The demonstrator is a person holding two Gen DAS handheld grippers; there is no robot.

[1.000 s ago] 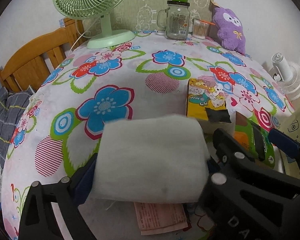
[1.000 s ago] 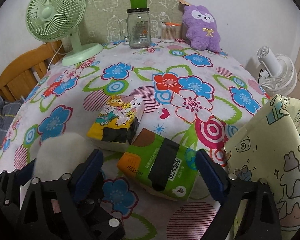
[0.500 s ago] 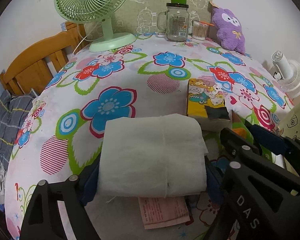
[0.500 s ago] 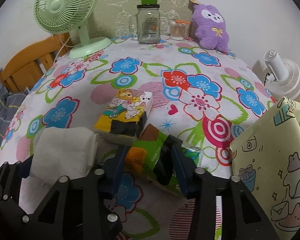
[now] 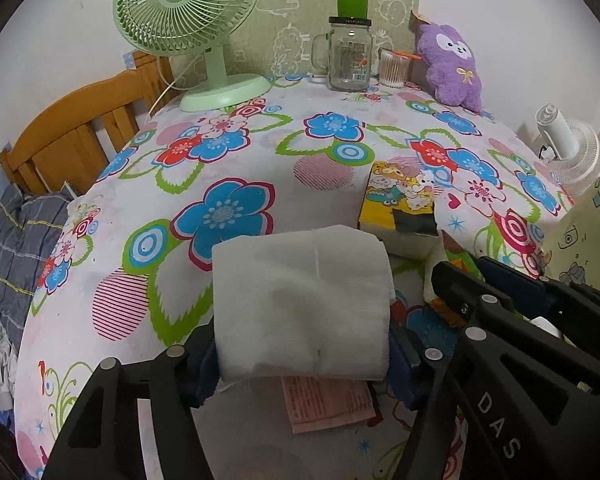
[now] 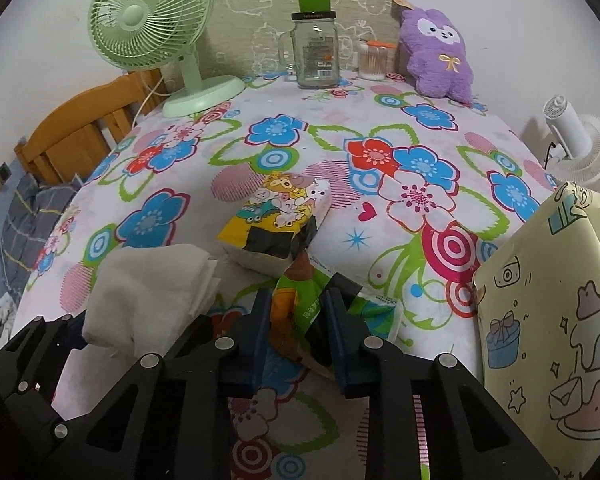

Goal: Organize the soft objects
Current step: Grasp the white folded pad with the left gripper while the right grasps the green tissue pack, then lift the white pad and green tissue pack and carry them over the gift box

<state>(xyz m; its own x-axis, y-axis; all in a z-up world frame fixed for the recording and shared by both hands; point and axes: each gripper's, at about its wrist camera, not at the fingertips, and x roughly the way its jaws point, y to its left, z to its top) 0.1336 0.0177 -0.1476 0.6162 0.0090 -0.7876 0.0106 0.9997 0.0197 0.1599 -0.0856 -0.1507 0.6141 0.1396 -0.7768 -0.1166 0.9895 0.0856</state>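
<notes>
My left gripper (image 5: 302, 354) is shut on a white folded tissue pack (image 5: 302, 304), held just above the floral tablecloth near the front edge. The pack also shows in the right wrist view (image 6: 148, 292). My right gripper (image 6: 296, 312) is shut on a green and orange tissue pack (image 6: 300, 304), squeezing it upright between the blue pads. A yellow cartoon tissue pack (image 6: 280, 220) lies just behind it on the table; it also shows in the left wrist view (image 5: 400, 200). A purple plush toy (image 6: 436, 56) sits at the back right.
A green desk fan (image 6: 152, 32), a glass jar mug (image 6: 316, 52) and a cotton swab cup (image 6: 374, 64) stand at the back. A yellow cartoon bag (image 6: 548, 320) stands at the right. A pink paper slip (image 5: 328, 404) lies under the left gripper. A white fan (image 6: 580, 140) is off the table's right.
My right gripper has closed on the green and orange tissue pack and tipped it upright. The left gripper keeps hold of the white pack and has barely moved.
</notes>
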